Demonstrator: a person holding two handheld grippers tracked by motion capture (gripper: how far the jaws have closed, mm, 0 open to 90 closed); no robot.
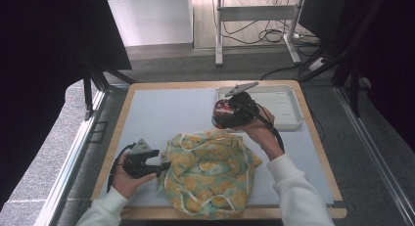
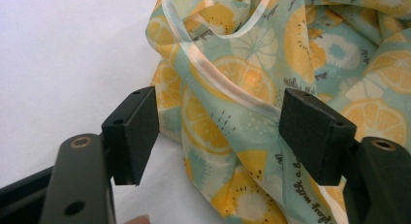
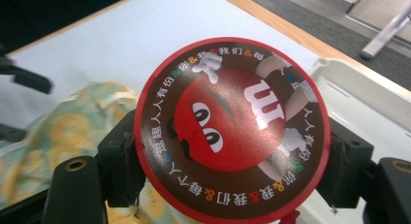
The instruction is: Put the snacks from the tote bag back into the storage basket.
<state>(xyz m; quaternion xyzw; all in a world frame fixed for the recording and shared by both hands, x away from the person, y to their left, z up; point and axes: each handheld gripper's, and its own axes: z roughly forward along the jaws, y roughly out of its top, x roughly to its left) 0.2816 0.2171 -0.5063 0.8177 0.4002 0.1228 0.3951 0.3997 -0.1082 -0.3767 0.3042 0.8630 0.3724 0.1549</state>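
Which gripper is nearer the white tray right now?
Right. The right gripper, shut on the round candy tin, sits at the white tray's near-left edge; the left gripper is open at the fruit-print bag.

Wearing white long sleeves (image 1: 298, 194) on both forearms, cuffs gathering at the wrists. Carrying a left gripper (image 1: 165, 165) in matte black, a grey three-cornered plate (image 1: 142, 147) sitting on top and a black cable (image 1: 117, 162) looping behind it. Carrying a right gripper (image 1: 220, 119), also black, bearing a like grey plate (image 1: 241, 88) and trailing a black cable (image 1: 274, 130). Showing square black pads (image 2: 138, 132) at the jaw tips, brass-ringed screw holes (image 2: 80, 142) just behind them.
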